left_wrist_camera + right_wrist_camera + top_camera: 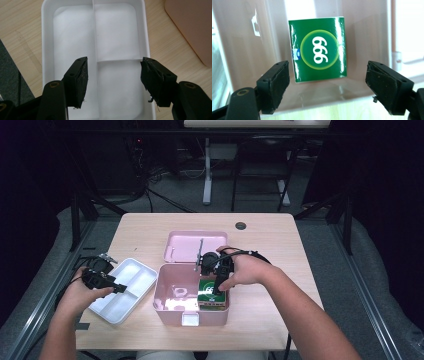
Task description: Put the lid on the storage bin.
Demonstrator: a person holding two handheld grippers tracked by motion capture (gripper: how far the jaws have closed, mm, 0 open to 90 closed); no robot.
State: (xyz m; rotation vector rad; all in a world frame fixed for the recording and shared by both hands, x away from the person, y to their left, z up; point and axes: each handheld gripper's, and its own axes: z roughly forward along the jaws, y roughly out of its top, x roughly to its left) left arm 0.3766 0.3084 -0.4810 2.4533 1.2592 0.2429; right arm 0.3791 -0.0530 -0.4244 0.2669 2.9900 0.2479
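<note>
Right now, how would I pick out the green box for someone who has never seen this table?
Find the open pink bin at the middle of the table. Inside, at its right end, lies the green box, under the right tongs. It is the bin's one green item, marked 999 in a pale ring.

One counter (280,235), with one dark round hole (241,226) near its far edge. One pink box (165,307) stands open on it, and one pink lid (186,245) lies just behind the box. One green carton (210,301) sits inside the box; it bears three digits, 999 (321,53). One white tray (131,285) lies beside the box, split into three compartments. Two grippers are in use, the left gripper (113,78) and the right gripper (327,85), each with two black fingers (78,80). Two hands hold them.
</note>
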